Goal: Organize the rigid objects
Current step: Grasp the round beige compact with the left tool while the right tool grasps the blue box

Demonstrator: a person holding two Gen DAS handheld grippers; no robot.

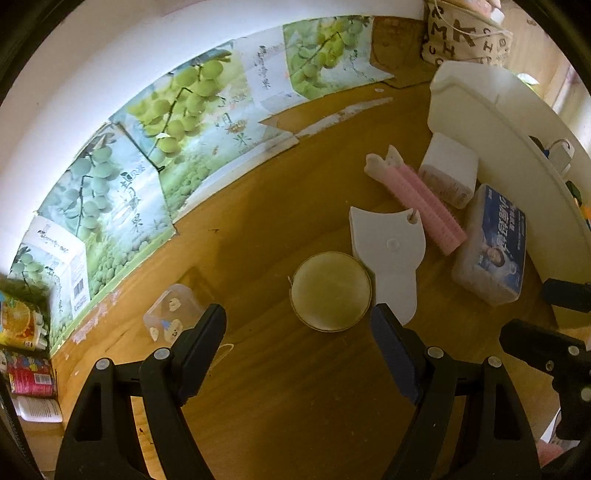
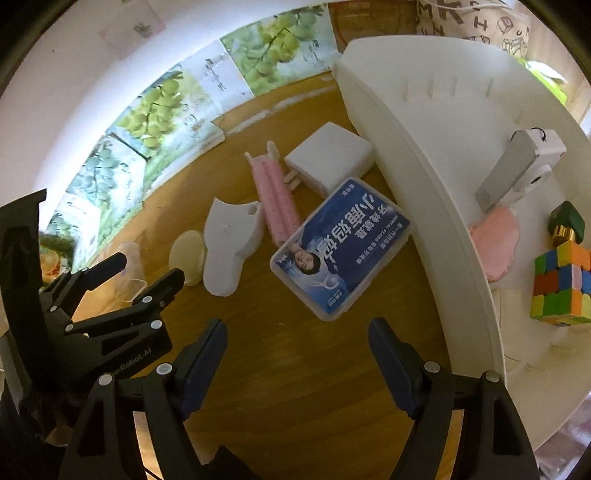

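Note:
On the wooden table lie a round pale green lid (image 1: 331, 291), a flat white plastic piece (image 1: 391, 254), a pink toothed roller (image 1: 424, 199), a white block (image 1: 448, 170) and a blue-labelled clear box (image 1: 491, 245). My left gripper (image 1: 299, 328) is open and empty, just short of the round lid. My right gripper (image 2: 297, 343) is open and empty, just short of the blue-labelled box (image 2: 341, 247). The white bin (image 2: 424, 122) on the right holds a colour cube (image 2: 561, 284), a pink pad (image 2: 495, 245) and a white-grey device (image 2: 517, 173).
A small clear cup with stickers (image 1: 171, 314) lies by the left fingertip. Grape-printed cardboard (image 1: 147, 177) lines the table's back edge against the wall. A printed fabric bag (image 1: 465, 33) stands behind the bin. Snack packets (image 1: 26, 343) sit at the far left.

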